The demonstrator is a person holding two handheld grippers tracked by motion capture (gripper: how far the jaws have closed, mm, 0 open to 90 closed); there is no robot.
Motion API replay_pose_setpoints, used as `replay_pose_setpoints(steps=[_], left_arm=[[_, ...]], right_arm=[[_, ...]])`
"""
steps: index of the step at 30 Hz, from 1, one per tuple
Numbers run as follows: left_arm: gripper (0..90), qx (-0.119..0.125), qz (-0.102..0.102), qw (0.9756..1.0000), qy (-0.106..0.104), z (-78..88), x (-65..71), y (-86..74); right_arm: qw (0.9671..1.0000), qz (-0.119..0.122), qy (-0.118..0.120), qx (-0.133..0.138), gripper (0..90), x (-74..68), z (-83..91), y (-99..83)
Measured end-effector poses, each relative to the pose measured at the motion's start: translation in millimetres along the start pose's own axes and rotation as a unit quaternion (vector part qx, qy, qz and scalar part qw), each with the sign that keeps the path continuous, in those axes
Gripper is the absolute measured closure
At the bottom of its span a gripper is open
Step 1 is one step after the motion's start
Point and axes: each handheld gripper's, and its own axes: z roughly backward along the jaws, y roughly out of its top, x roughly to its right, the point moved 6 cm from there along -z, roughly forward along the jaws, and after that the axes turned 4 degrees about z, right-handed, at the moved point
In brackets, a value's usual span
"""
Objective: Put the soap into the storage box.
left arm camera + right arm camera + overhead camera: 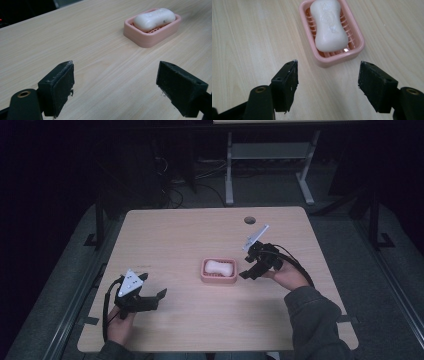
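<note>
A white bar of soap [218,266] [154,18] [328,24] lies in a pink soap dish [204,276] [150,39] [337,58] near the middle of the wooden table [185,235]. My right gripper [248,271] [328,75] hovers just right of the dish, open, with nothing between its jaws; the dish's near end lies just beyond the fingertips. My left gripper [159,296] [116,82] rests at the table's front left, open and empty, well apart from the dish.
A round cable hole [249,220] sits near the table's far edge. Beyond the table stand the legs of a white desk frame [229,170] on a dark floor. Bare wood surrounds the dish on all sides.
</note>
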Motion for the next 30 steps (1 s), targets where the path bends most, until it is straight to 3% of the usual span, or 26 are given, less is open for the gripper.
replay_pose_setpoints(steps=[3, 27, 30], left_arm=[[14.6, 0.0, 0.0, 1.0, 0.0, -0.2, 0.0, -0.1], [14.6, 0.001, -0.002, 1.0, 0.001, -0.6, 0.1, -0.3], [14.6, 0.001, -0.004, 1.0, 0.001, -1.1, 0.2, -0.4]], right_arm=[[0.9999, -0.005, 0.003, -0.008, 30.6, -0.5, -0.6, -5.3], [0.9993, -0.034, -0.007, 0.015, 30.5, -10.5, 10.0, -46.0], [0.999, -0.044, -0.005, 0.003, 29.1, -12.3, 9.6, -52.4]])
